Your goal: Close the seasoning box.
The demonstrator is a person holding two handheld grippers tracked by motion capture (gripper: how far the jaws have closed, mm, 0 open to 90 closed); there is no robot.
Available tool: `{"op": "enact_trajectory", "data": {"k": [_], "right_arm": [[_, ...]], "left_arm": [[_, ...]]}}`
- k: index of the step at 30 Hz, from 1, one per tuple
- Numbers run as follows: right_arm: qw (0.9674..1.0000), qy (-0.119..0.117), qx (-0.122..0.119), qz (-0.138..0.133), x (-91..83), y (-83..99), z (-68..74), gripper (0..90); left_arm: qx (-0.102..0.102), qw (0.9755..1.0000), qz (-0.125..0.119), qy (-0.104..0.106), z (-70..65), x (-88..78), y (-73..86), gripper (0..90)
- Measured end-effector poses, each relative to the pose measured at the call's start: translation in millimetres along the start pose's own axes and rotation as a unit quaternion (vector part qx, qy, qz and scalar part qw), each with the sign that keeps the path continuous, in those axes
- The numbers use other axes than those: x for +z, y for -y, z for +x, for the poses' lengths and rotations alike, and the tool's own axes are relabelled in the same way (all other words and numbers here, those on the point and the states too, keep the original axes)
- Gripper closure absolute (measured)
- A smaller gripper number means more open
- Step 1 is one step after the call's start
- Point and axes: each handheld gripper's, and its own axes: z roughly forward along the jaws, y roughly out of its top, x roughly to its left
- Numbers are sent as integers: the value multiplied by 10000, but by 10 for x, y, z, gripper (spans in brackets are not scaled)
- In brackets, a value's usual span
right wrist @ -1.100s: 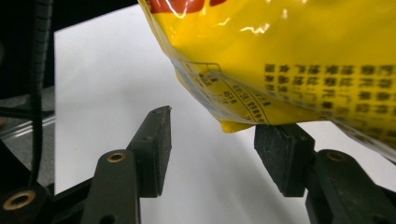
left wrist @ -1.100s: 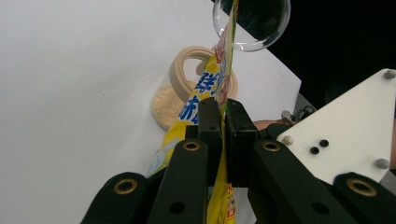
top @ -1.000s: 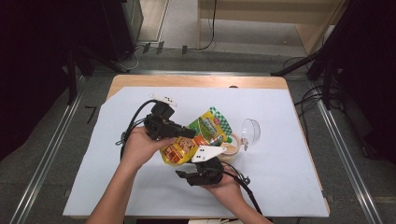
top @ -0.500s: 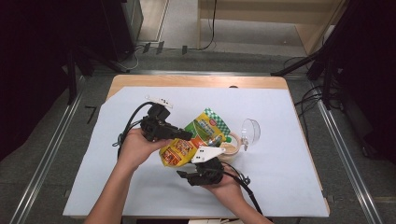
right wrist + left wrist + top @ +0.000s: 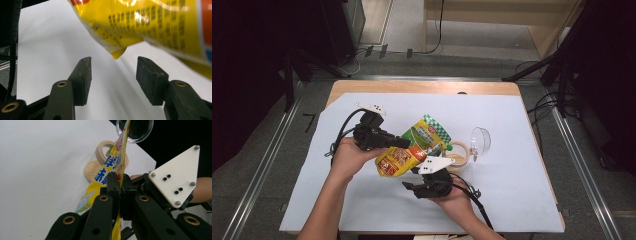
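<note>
I hold a hand-held gripper in each hand over a white sheet (image 5: 362,200) that covers the wooden surface (image 5: 422,87). My left hand-held gripper (image 5: 404,142) has its jaws pressed together on the edge of a yellow and green snack pouch (image 5: 414,147), clamping it and holding it up off the sheet. In the left gripper view the pouch (image 5: 112,170) stands on edge between the black jaws (the printing on it is too small for me to read). My right hand-held gripper (image 5: 412,188) sits just below the pouch with its jaws apart and nothing between them. In the right gripper view the bottom corner of the pouch (image 5: 150,22) hangs just above the gap between the two pads (image 5: 83,75), not touching them. Behind the pouch, a small open jar (image 5: 458,155) with tan powder inside stands on the sheet. Its clear lid (image 5: 481,140) lies just beside it, tilted on its edge.
</note>
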Motion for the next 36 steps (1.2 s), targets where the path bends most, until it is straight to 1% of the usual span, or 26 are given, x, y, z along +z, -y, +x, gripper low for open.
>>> {"op": "enact_trajectory", "data": {"k": [3,5,6,8,11,12,14,17,20,21,23,24,26,27,28,30,33,36], "right_arm": [[10000,13,-35,3,3,1,3,475],[10000,-3,-14,3,0,1,3,475],[10000,-4,-27,-5,-1,0,2,475],[10000,9,-48,-32,-6,-1,-2,475],[10000,20,-49,-43,-12,0,1,475],[10000,27,-48,-45,-14,1,3,475],[10000,30,-43,-30,-26,8,3,475],[10000,55,9,-28,-40,18,2,475],[10000,85,-3,-34,-54,34,-12,475],[9999,88,49,-15,-64,40,-8,475],[9999,103,50,-30,-72,48,-11,475],[9999,115,64,-22,-78,52,-13,475],[9999,129,79,-11,-87,62,-20,475],[9999,135,78,-9,-90,64,-23,475],[9999,143,79,-9,-95,67,-25,475],[9998,161,96,-14,-105,69,-29,475],[9998,173,99,-11,-103,75,-38,475],[9998,145,114,-14,-94,72,-32,475]], "left_arm": [[1,10000,-70,-30,16,-46,5,889],[-7,9999,-142,-61,37,-79,10,889],[-30,9998,-199,-66,54,-97,14,889],[-106,9994,-292,-143,95,-134,27,889],[-156,9987,-408,-280,162,-166,47,889],[-219,9982,-466,-316,200,-177,56,889],[-282,9972,-579,-368,261,-180,66,890],[-292,9963,-671,-449,335,-165,71,890],[-315,9953,-746,-531,410,-137,76,890],[-336,9948,-785,-563,428,-128,77,890],[-446,9932,-879,-619,483,-102,87,889],[-490,9928,-887,-646,517,-84,96,890],[-481,9927,-855,-701,561,-58,110,891],[-532,9925,-839,-719,578,-44,119,891],[-541,9923,-829,-741,599,-32,127,891],[-600,9918,-907,-672,626,-33,137,891],[-559,9922,-909,-643,624,-31,147,891],[-575,9921,-931,-607,635,-47,173,891]]}}
